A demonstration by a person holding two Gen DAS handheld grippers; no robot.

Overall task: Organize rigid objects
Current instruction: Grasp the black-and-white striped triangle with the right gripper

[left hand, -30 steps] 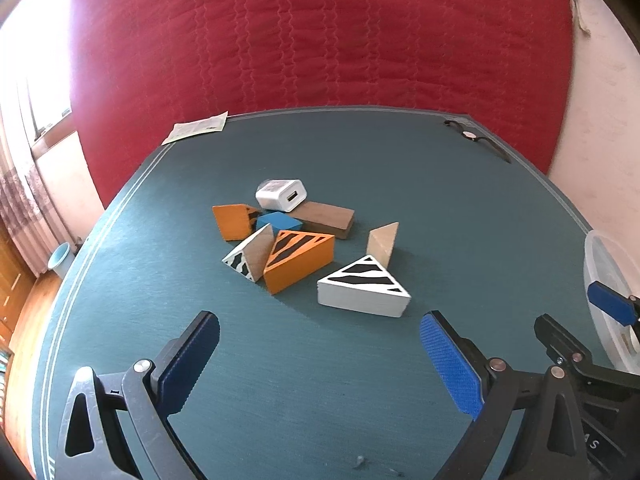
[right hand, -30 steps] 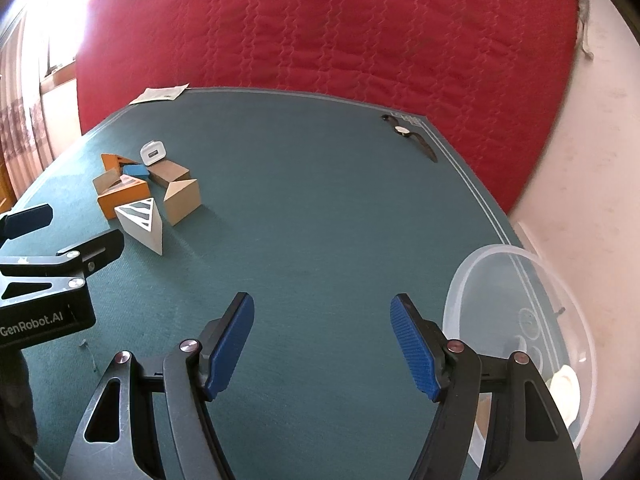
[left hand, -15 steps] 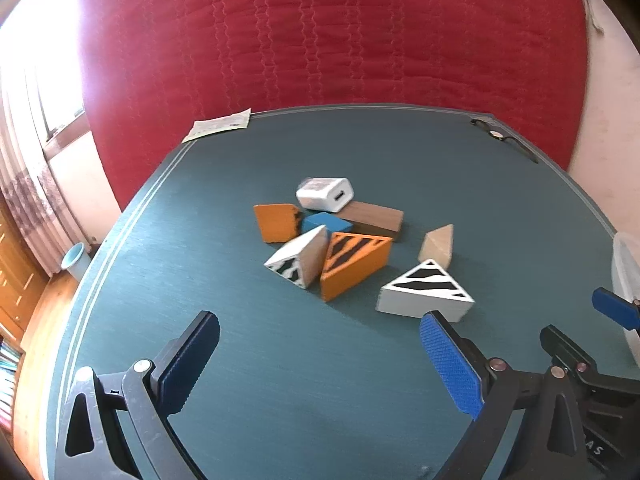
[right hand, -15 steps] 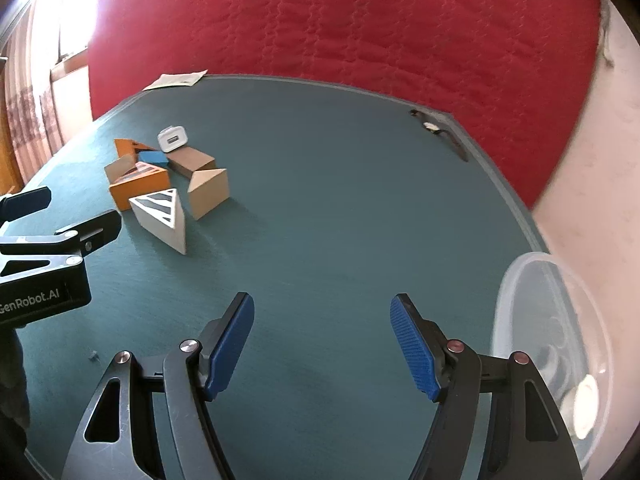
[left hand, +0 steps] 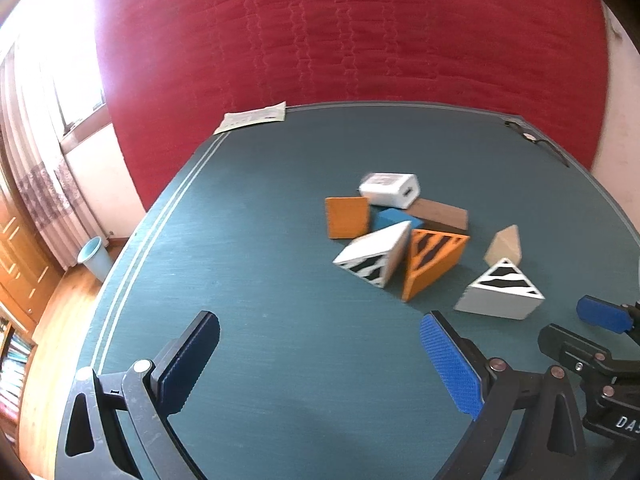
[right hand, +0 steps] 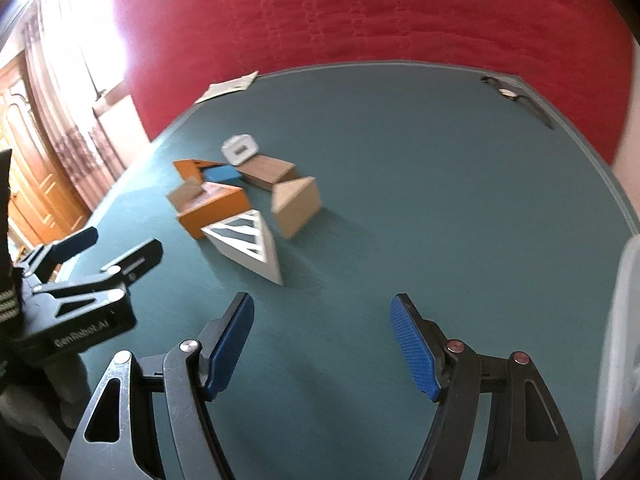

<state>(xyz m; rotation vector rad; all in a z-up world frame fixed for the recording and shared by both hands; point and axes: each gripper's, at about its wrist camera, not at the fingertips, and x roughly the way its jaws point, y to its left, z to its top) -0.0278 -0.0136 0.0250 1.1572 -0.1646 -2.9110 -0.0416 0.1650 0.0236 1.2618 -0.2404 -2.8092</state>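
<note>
Teal counter (left hand: pixel 260 360) fills both views, red quilted fabric (left hand: pixel 340 40) behind it. At the right edge of the right wrist view, the rim of a clear plastic tub (right hand: pixel 624 320), probably the destination for sorting, though that is a guess. Task pieces sit in 1 loose cluster mid-counter, well ahead of both tools. Largest first: orange striped wedge (left hand: pixel 434 262), touching a white zebra-striped wedge (left hand: pixel 376 258) leaning on its left side; a second white striped wedge (left hand: pixel 500 292) lies apart, nearest the right gripper (right hand: pixel 322 344); brown flat block (left hand: pixel 440 214) behind; plain orange block (left hand: pixel 347 217) at left; tan wedge (left hand: pixel 503 244) just behind the near white one; small blue block (left hand: pixel 394 219) wedged between the others; white charger-like box (left hand: pixel 390 190) at the back, resting against the brown block. All look rigid and light, painted wood or plastic, with smooth faces. Wedges should slip if pinched on sloped faces; take the 2 flat parallel triangular sides or the square end. Near white wedge is free-standing, so the easiest first pick. Left gripper (left hand: pixel 320 364) stands wide, nothing between its pads, hovering over bare counter. Right gripper stands moderately wide, also empty. Far corner: a paper sheet (left hand: pixel 252 117) and a wristwatch (right hand: pixel 516 96), not involved.
</note>
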